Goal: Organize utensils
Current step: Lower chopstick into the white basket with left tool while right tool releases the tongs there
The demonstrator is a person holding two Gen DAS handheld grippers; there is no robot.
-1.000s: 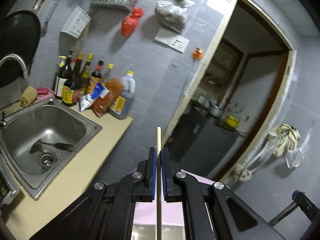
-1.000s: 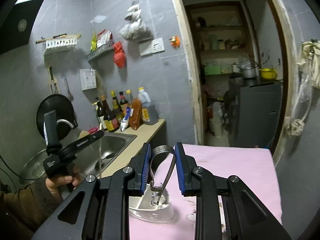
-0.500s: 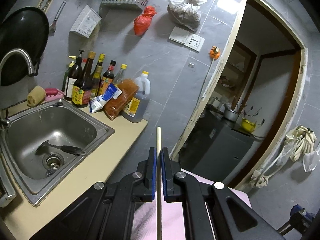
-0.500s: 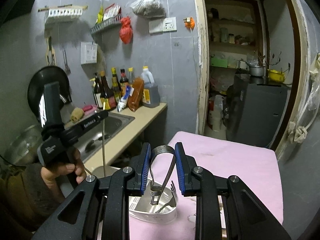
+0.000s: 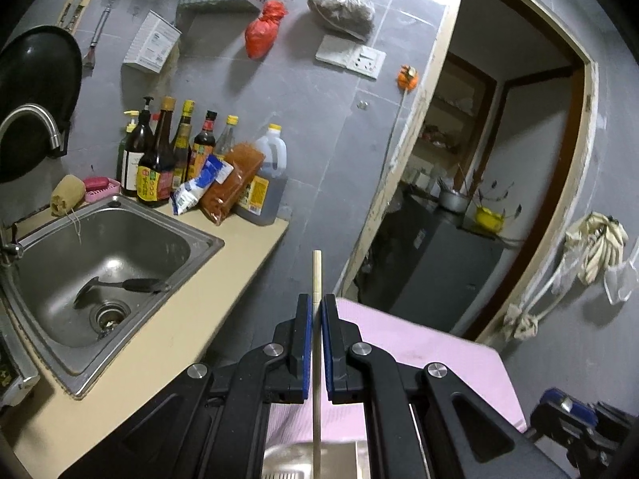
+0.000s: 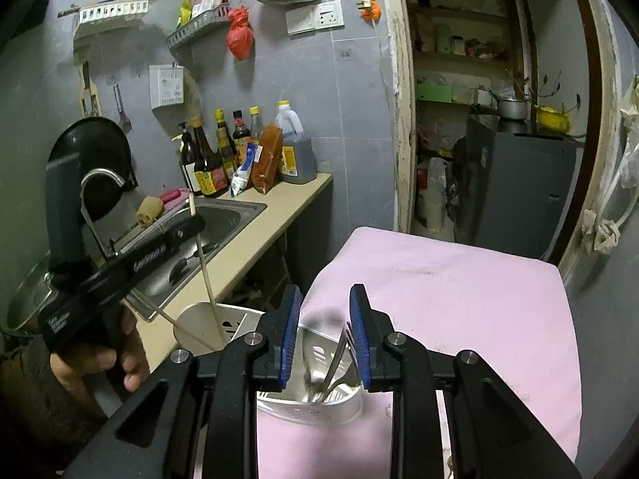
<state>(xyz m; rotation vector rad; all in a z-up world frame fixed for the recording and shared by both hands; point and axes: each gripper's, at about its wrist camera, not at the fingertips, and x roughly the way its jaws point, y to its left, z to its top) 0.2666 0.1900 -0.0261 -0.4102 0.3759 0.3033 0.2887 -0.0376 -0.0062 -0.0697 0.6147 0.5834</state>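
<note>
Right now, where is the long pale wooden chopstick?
The pale wooden chopstick is clamped upright in the left gripper, its lower end in the white utensil holder on the pink cloth, beside the sink counter.

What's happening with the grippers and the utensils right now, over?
Left gripper shut on chopstick, its lower end in the white holder. Right gripper open, nothing between pads, above metal utensils standing in holder. Nothing in the way.

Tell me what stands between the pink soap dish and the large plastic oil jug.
Dark glass sauce bottles, plus a blue-white pouch and an orange-red packet; the left wrist view shows it.
</note>
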